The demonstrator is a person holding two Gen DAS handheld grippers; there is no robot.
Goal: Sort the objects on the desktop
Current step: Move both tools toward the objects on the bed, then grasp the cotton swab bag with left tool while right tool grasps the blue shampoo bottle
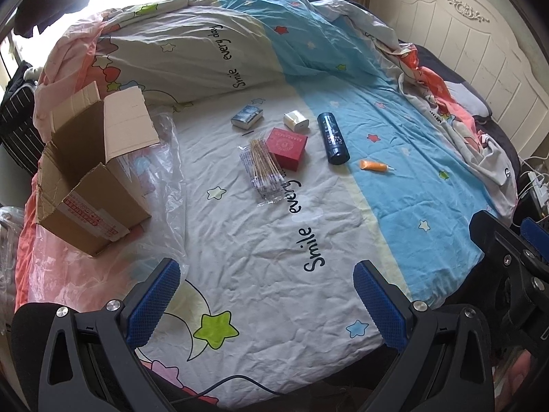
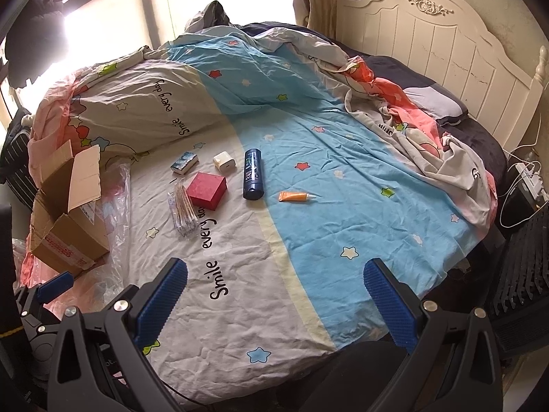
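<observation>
On the bed sheet lie a red box (image 1: pixel 287 148) (image 2: pixel 208 190), a packet of cotton swabs (image 1: pixel 263 171) (image 2: pixel 183 212), a dark blue bottle (image 1: pixel 332 138) (image 2: pixel 253 178), an orange tube (image 1: pixel 373 166) (image 2: pixel 295 196), a white charger (image 1: pixel 295 119) (image 2: pixel 223 162) and a small tissue pack (image 1: pixel 246 117) (image 2: pixel 185 162). An open cardboard box (image 1: pixel 90 171) (image 2: pixel 67 216) stands at the left. My left gripper (image 1: pixel 267 279) and right gripper (image 2: pixel 276 279) hover open over the near sheet, well short of the items, holding nothing.
A crumpled duvet (image 1: pixel 212 51) is heaped behind the items. Clear plastic film (image 1: pixel 164 185) lies under and beside the cardboard box. A white headboard (image 2: pixel 446 44) rises at the right, with a power strip and cables (image 2: pixel 528 178) past the bed's right edge.
</observation>
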